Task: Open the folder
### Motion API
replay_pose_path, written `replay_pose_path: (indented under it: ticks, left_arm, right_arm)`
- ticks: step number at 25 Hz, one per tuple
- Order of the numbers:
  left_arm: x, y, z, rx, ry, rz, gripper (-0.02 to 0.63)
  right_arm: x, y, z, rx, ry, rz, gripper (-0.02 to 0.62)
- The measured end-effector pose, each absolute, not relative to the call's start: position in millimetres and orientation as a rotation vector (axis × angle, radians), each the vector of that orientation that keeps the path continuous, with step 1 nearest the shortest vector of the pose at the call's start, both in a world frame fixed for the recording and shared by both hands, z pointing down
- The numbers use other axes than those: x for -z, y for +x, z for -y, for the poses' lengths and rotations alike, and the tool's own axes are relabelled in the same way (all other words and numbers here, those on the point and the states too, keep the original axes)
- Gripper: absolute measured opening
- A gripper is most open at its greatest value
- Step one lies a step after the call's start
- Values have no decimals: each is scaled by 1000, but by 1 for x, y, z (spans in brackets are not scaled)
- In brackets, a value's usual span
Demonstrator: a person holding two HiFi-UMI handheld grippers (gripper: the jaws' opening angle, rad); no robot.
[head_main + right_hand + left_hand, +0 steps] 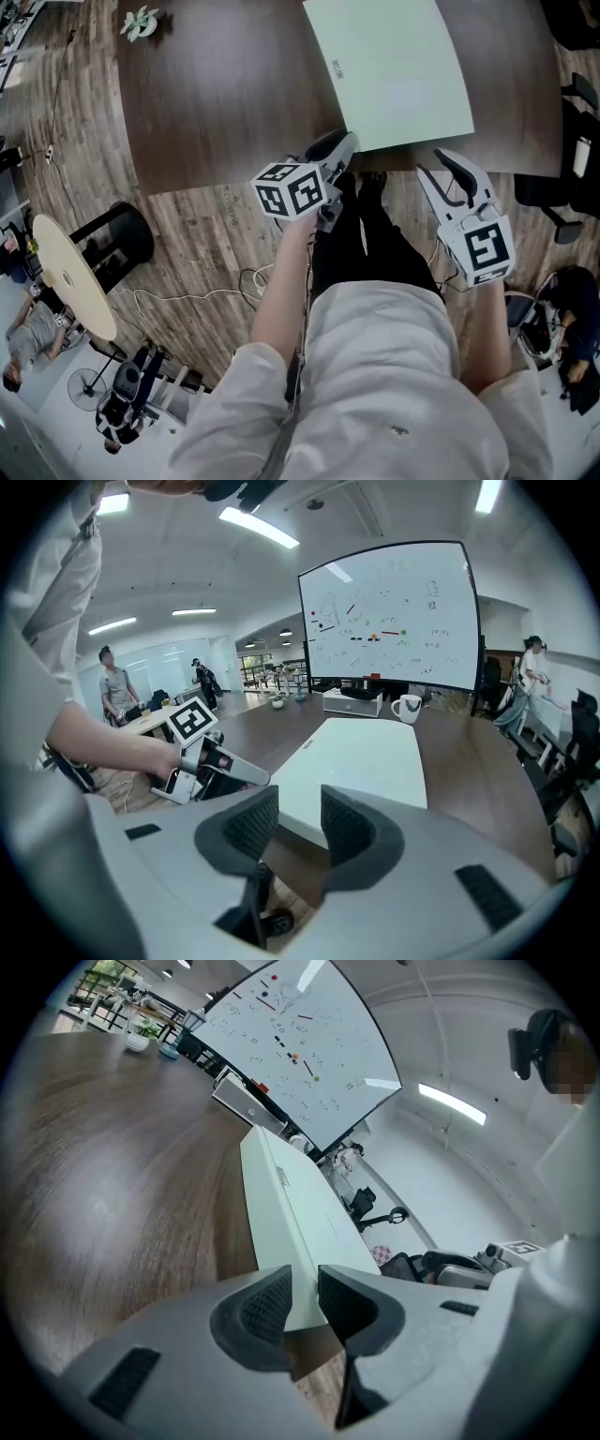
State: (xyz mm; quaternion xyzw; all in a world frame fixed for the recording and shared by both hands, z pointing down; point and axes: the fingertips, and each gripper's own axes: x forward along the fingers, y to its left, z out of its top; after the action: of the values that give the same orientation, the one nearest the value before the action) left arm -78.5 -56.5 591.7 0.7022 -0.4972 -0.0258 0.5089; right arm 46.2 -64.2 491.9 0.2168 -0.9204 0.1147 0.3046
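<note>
The person's white shirt fills the foreground. Beyond it, the left claw sits at the near left corner of the pale green folder, jaws slightly apart and not clamped, with that corner showing in the gap. The right claw hovers by the near edge, jaws apart, empty. The folder lies shut on the brown tabletop.
</note>
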Motion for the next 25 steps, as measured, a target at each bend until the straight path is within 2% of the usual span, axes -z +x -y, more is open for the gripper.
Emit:
replay_pose_path:
  ticks: [10,20,25]
  left_arm:
    - [-596,-80,57,47,1665,1168,118]
    - [-596,-79,58,41,1656,1150,118]
    - [-596,-80,57,47,1653,1156,118]
  right_arm:
    - [-509,50,72,-14,535,2345,141]
    - [-528,47,70,333,485,2233,143]
    - [-533,42,71,371,488,2241,143]
